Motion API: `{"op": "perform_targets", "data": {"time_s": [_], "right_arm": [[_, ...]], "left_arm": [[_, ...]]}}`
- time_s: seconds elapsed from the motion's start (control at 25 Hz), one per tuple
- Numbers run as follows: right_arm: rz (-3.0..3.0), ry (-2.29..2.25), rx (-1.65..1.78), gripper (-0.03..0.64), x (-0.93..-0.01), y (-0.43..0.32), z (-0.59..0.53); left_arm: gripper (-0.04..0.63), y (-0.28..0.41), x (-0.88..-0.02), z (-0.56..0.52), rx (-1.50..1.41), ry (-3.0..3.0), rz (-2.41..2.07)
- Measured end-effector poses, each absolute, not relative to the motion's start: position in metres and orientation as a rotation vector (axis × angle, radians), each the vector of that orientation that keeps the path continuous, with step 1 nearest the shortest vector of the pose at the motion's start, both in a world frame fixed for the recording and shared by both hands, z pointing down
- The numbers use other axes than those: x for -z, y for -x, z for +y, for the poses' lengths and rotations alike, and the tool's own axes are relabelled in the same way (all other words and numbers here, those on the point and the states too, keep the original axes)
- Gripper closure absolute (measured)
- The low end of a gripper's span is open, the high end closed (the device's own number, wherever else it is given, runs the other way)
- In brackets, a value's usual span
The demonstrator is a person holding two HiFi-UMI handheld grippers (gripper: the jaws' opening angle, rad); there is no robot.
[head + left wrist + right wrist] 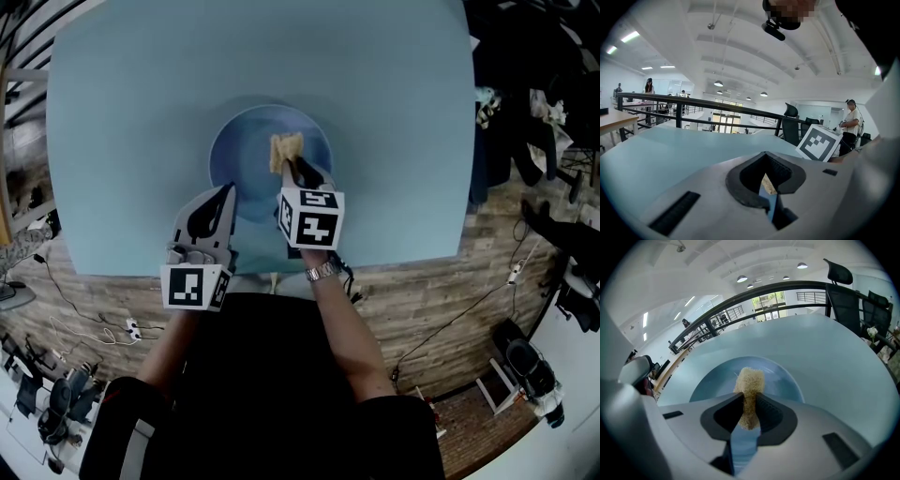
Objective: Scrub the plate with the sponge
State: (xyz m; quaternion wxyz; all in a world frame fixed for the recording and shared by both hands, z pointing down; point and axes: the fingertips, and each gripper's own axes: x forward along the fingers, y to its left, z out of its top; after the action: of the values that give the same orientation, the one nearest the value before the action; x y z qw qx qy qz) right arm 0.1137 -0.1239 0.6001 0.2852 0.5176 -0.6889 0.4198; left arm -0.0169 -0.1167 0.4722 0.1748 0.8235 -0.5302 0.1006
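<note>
The round blue plate [246, 141] lies flat near the middle of the light blue table [131, 131], just ahead of the person, so both grippers reach it without stretching. The right gripper [292, 169] has its 2 jaws closed on the near end of a tan, coarse-fibred sponge [286, 150]. The free end of the sponge sticks out past the jaw tips over the middle of the plate, probably so the fibres rather than the hard jaws meet the surface. In the right gripper view the sponge [750, 380] runs up out of the pinched jaws of the right gripper [749, 414] with the plate [790, 383] spread behind it. Whether it is actually pressing on the plate cannot be told. The left gripper [228, 193] sits at the plate's near-left rim. In the left gripper view its jaws [771, 197] are drawn close with a thin blue edge [772, 206] between them. I take this for the rim, pinched to stop the plate sliding under the scrubbing. The right forearm, with a metal wristwatch [322, 272], reaches straight forward from the body, with the gripper angled down over the plate. The left arm is pulled back nearer the body, with its gripper slanting in towards the rim from the left.
</note>
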Motion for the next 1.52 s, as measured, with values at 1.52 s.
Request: {"op": "perform_targets", "data": {"time_s": [1.52], "right_arm": [[-1.830, -1.427, -1.081, 0.538, -0.582, -0.103, -0.101]], "left_arm": [[0.595, 0.037, -0.468, -0.105, -0.281, -2.362, -1.477]]}}
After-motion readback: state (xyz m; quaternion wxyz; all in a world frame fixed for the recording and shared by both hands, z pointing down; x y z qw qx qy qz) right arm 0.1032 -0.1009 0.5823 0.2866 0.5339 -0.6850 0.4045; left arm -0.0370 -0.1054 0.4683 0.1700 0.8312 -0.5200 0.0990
